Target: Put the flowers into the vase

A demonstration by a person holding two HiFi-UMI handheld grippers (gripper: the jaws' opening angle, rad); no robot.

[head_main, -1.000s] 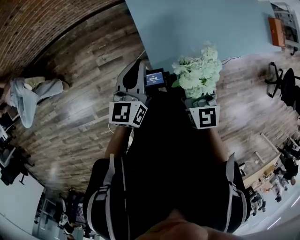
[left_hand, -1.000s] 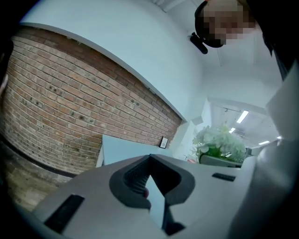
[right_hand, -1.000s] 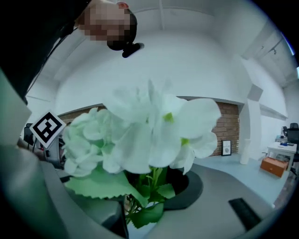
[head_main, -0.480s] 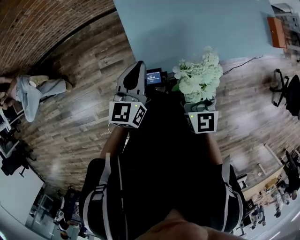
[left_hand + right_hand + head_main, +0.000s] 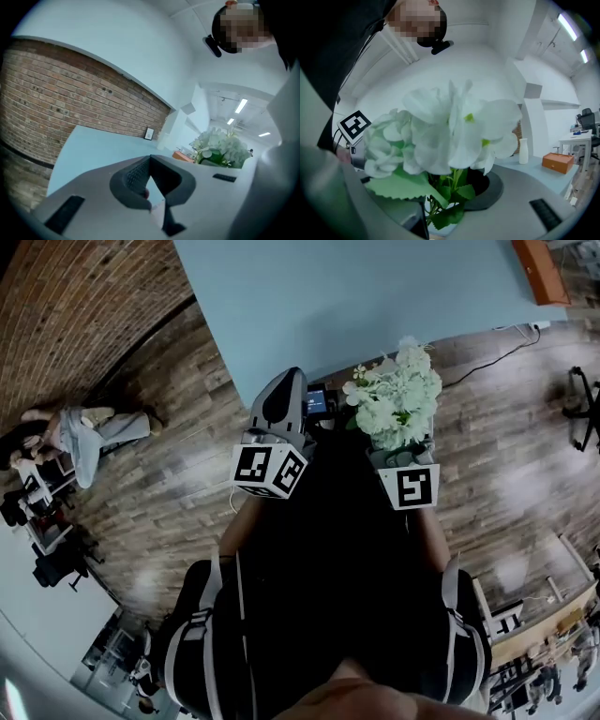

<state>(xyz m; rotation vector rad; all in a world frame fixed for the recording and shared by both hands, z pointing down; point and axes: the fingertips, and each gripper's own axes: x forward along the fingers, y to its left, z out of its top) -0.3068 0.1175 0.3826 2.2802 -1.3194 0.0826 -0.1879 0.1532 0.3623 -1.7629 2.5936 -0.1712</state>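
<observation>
A bunch of white flowers (image 5: 398, 399) with green leaves stands up from my right gripper (image 5: 405, 457), which is shut on the stems. In the right gripper view the blooms (image 5: 445, 136) fill the middle and the stems run down between the jaws of the right gripper (image 5: 443, 211). A slim white vase (image 5: 524, 151) stands upright, far off on the light-blue table (image 5: 543, 176). My left gripper (image 5: 283, 390) is level beside the right one, fingertips together and nothing in them. In the left gripper view the left gripper (image 5: 150, 161) points at the table (image 5: 93, 150), with the flowers (image 5: 218, 147) to its right.
An orange box (image 5: 557, 162) sits on the table near the vase, seen also as the orange box (image 5: 536, 268) at the far corner. A person (image 5: 80, 432) sits on the wooden floor at left. A brick wall (image 5: 70, 103) runs behind the table. An office chair (image 5: 586, 399) stands at right.
Both grippers have travelled together toward the light-blue table, flowers still in the right one. The table now takes up more of the head view.
</observation>
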